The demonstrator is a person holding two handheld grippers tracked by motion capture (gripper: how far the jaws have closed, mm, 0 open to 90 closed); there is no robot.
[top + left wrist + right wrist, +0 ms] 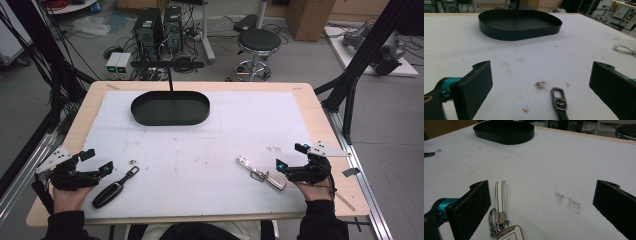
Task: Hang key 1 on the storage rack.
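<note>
High view, left gripper [95, 161] fingers wide open, empty, right gripper [290, 156] likewise.

Your left gripper [95, 161] and right gripper [290, 156] rest low near the table's front corners, jaws spread wide, nothing held.
</note>
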